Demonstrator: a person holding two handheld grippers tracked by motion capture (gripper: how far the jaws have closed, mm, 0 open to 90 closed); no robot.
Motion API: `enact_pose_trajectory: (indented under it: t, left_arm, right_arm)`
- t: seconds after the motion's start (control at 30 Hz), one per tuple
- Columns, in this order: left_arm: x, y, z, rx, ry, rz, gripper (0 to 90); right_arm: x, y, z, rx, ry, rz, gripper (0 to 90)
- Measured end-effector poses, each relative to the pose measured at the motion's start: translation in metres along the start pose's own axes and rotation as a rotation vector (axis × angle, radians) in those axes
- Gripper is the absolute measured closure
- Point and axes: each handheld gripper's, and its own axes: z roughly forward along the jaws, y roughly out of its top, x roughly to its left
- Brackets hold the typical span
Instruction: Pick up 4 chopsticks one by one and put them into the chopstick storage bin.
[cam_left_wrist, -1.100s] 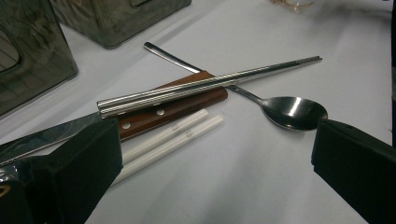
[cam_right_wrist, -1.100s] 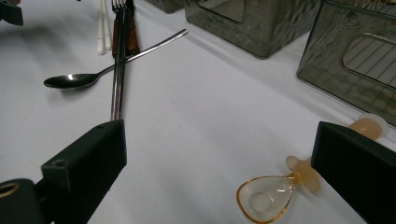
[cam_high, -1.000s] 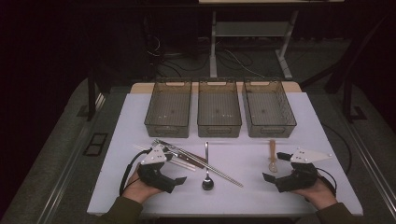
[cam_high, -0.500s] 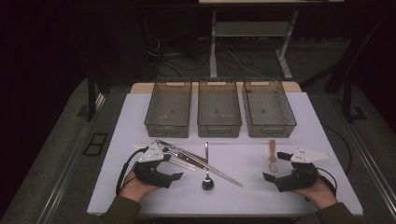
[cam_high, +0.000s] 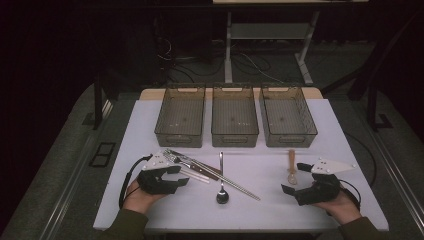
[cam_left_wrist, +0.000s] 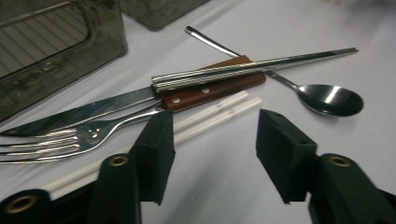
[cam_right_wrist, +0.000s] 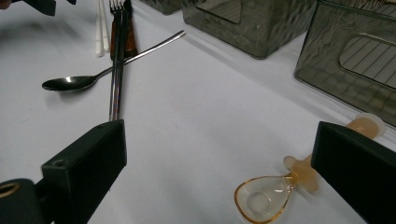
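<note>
On the tabletop (cam_high: 350, 150), the white chopsticks (cam_left_wrist: 219, 112) lie just ahead of the left claw (cam_left_wrist: 212, 140), long axis slanting across its gap. Its jaws, half open, have just been closing, gripping nothing. The right claw (cam_right_wrist: 219, 163) stands wide, empty.

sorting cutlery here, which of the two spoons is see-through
The amber plastic spoon by the right tool; the other spoon, mid-table, is shiny metal.

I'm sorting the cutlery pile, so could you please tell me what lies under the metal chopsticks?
The metal chopsticks lie across the wood-handled knife and cross over the spoon handle. How the fork's handle runs beneath the knife handle is hidden.
</note>
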Motion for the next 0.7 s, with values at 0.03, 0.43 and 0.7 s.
enact_pose_trajectory:
  t: [0.03, 0.43, 0.7]
  left_arm:
    - [0.001, 0.0, -0.001, -0.001, 0.007, 0.002, 50.9]
    - [0.014, -0.002, -0.011, -0.008, 0.052, -0.026, 74.3]
    - [0.027, -0.004, -0.014, 0.011, 0.066, -0.041, 87.0]
  right_arm:
    - [0.0, 0.0, 0.0, -0.002, 0.0, -0.001, 3.2]
    - [-0.001, 0.0, 0.0, -0.001, -0.004, 0.006, 3.2]
    - [-0.001, 0.0, 0.001, 0.002, -0.003, 0.004, 3.2]
